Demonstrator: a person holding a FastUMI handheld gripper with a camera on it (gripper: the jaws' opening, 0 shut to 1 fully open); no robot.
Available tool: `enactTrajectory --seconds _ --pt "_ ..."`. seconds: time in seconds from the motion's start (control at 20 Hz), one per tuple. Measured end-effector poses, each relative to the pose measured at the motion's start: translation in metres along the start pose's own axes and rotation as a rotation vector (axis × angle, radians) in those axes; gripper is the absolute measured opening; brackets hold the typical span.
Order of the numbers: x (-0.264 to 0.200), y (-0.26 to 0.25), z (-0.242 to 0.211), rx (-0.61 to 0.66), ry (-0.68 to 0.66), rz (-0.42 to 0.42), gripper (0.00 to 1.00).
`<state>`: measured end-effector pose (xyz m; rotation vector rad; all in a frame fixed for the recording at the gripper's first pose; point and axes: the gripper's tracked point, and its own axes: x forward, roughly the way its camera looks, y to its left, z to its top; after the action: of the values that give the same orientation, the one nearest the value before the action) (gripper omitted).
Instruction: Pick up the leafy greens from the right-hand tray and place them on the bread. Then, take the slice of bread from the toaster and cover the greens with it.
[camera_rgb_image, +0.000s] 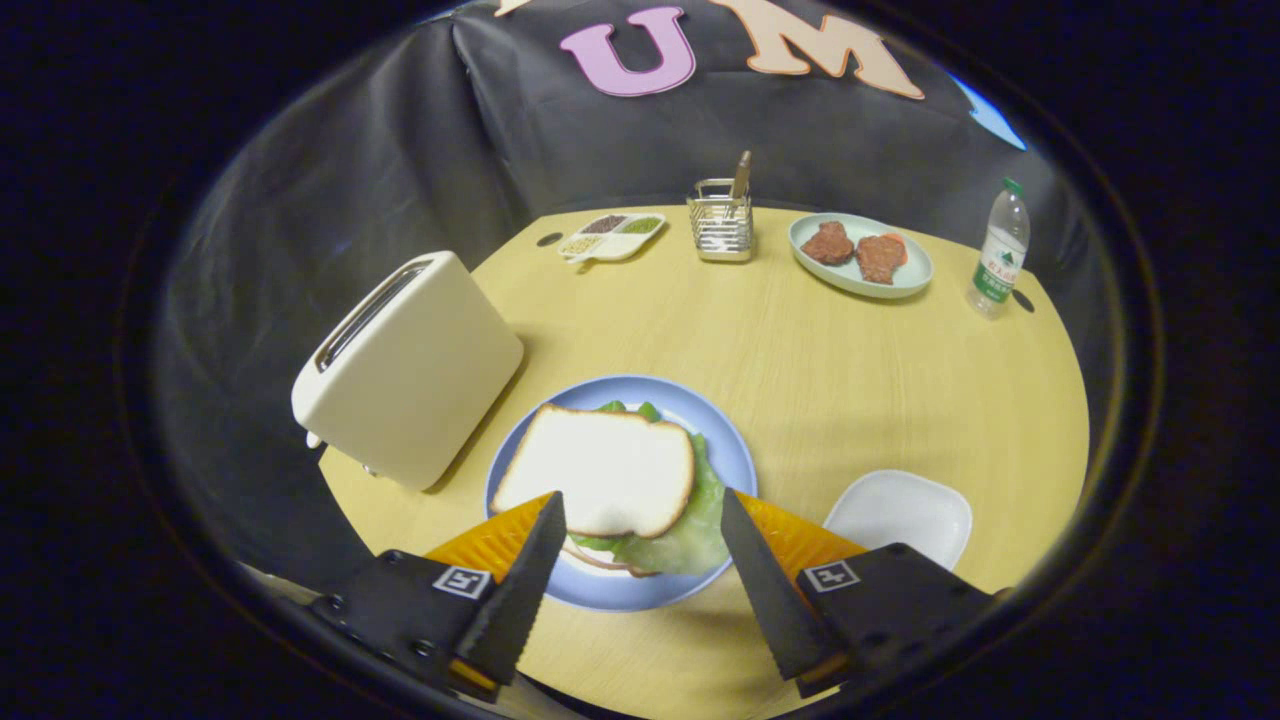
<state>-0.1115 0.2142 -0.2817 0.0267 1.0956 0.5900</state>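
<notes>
A slice of white bread (600, 470) lies on top of leafy greens (690, 520) on a blue plate (735, 455), with another slice's edge peeking out underneath. My gripper (640, 510) is open, its fingers spread either side of the sandwich's near edge and touching nothing. The cream toaster (410, 370) stands to the left of the plate, with nothing sticking out of its slot. A white tray (900, 515), bare, sits right of the plate, just beyond my right finger.
At the back of the round wooden table (830, 370) stand a divided dish of grains (612, 237), a wire utensil holder (722, 222), a pale green plate with meat pieces (860, 255) and a water bottle (998, 250).
</notes>
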Motion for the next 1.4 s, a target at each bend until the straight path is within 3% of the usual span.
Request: enactTrajectory --seconds 0.15,0.65,0.9,1.1,1.4 --pt "-0.02 -0.001 0.014 -0.034 -0.097 -0.003 0.99" --pt "-0.142 -0.01 0.096 -0.093 -0.517 -0.128 0.98" --pt "-0.215 -0.031 0.131 -0.099 -0.744 -0.267 0.98" --pt "-0.242 -0.049 0.132 -0.087 -0.808 -0.359 0.98" --pt "-0.257 -0.065 0.134 -0.048 -0.832 -0.401 0.98"
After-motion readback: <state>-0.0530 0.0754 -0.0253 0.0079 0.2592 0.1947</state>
